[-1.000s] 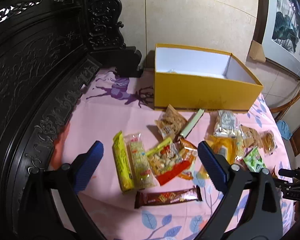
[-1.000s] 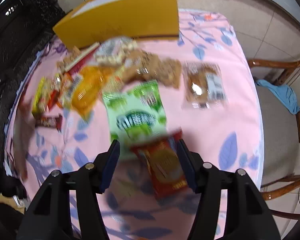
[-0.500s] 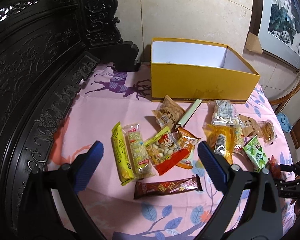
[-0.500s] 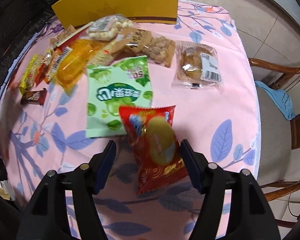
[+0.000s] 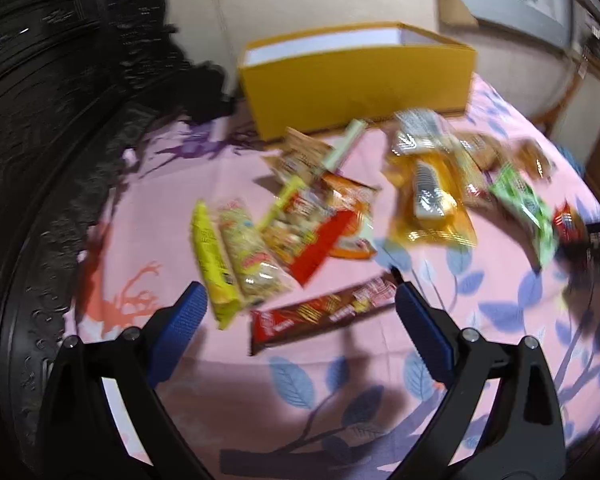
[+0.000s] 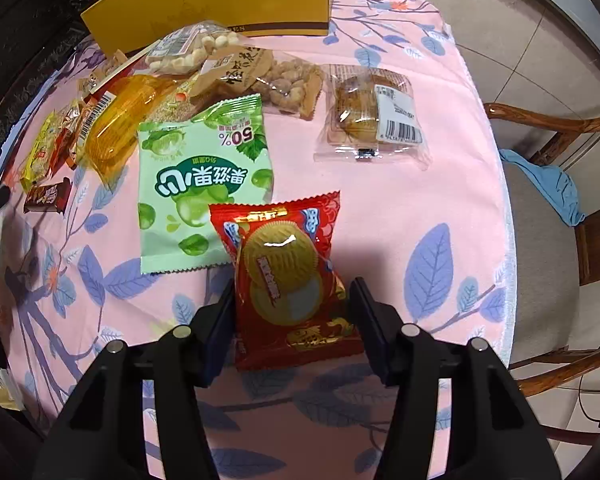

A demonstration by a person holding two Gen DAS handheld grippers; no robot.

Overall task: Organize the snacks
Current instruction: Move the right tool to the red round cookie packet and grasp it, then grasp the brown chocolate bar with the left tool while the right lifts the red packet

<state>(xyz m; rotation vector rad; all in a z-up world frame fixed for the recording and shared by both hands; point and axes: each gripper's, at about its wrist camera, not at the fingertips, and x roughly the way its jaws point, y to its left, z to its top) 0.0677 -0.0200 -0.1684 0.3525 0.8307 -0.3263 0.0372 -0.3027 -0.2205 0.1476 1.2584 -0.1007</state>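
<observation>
Pink tablecloth (image 5: 172,184), snacks (image 5: 300,224) (motion-blurred).

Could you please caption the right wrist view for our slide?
Right gripper closing around a red snack packet on the pink tablecloth.

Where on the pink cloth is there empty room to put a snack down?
Bare cloth lies right of the red packet, running up past the clear-wrapped cake to the cloth's edge. Another bare patch sits left of the yellow stick pack, beside the dark carved wood. Between the yellow box and the green bag it is crowded.
</observation>
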